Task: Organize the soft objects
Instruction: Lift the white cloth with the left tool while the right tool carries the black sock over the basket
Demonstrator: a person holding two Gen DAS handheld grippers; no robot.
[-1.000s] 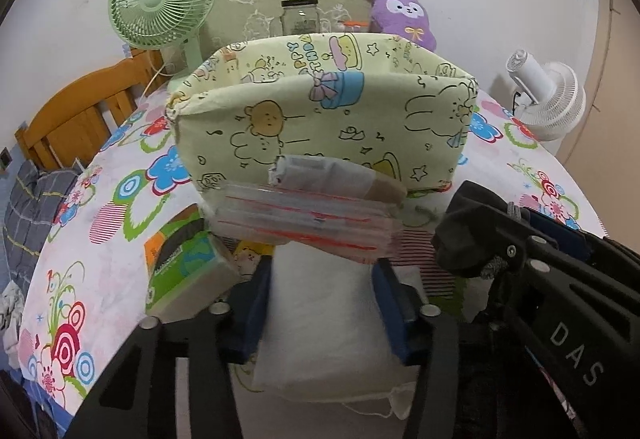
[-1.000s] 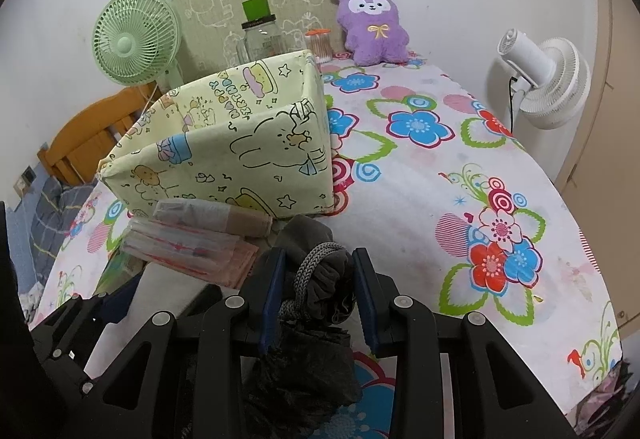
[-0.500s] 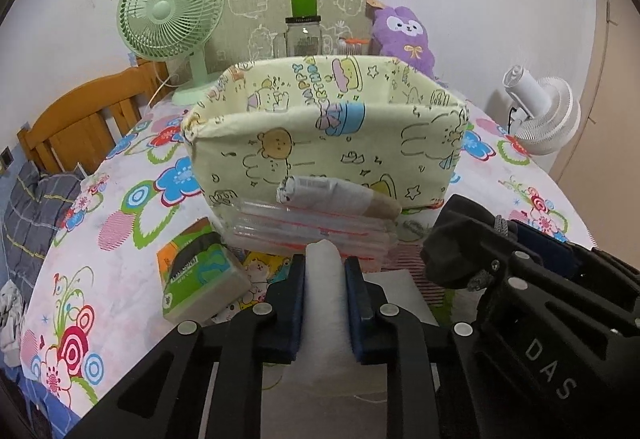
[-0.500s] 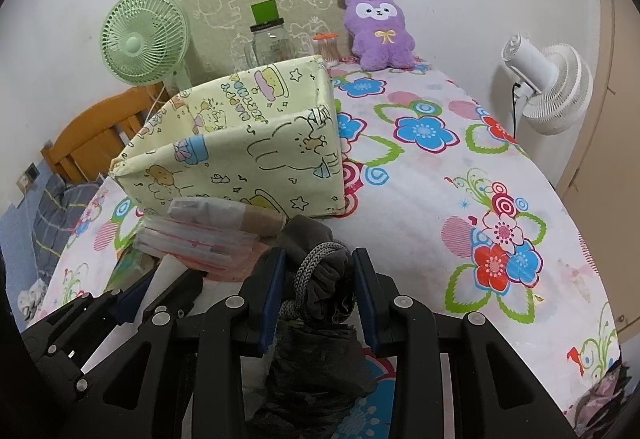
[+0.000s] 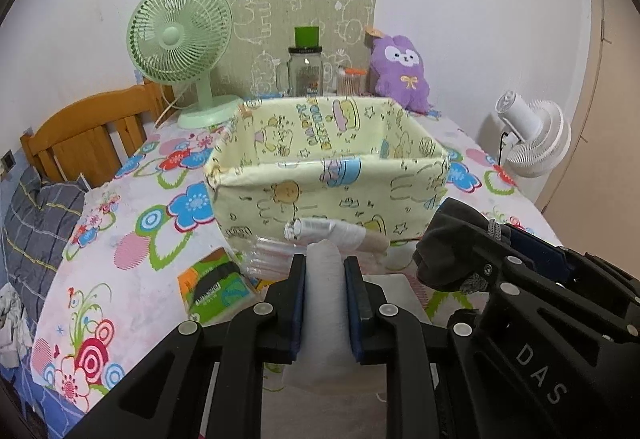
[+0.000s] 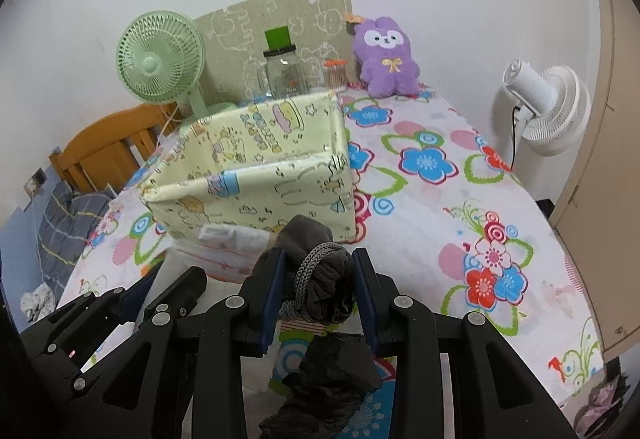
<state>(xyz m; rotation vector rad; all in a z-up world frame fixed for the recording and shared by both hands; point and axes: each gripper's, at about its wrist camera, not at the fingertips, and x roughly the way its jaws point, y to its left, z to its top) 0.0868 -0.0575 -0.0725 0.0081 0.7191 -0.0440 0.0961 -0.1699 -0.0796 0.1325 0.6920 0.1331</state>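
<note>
The white cloth [image 5: 324, 295] is pinched between the jaws of the left gripper [image 5: 325, 271], its bunched top standing up above the blue pads and the rest hanging below them, over the near edge of the tabletop [image 6: 432, 231]. Just to its right, the dark garment [image 6: 320, 271] with a grey cord looped over it is clamped in the jaws of the right gripper [image 6: 318, 271], and its loose end droops beneath the fingers. The two grippers sit side by side, the right one's black frame showing at the lower right of the left view.

Straight ahead of both stands the fabric bin [image 5: 328, 167], pale yellow with cartoon animals, open at the top and nothing visible inside it. Against its near wall lie a stack of clear packets [image 5: 272, 255] with a rolled white bundle [image 5: 332, 233] on top. A green tissue pack [image 5: 216, 289] lies on the flowered cover to the left of these.

Along the far edge stand a green fan [image 5: 180, 39], a glass jar [image 5: 306, 73] with a green lid, and a purple plush [image 6: 386, 57]. A white fan [image 6: 548, 107] stands off the right edge, and a wooden chair [image 5: 88, 131] is at the left.
</note>
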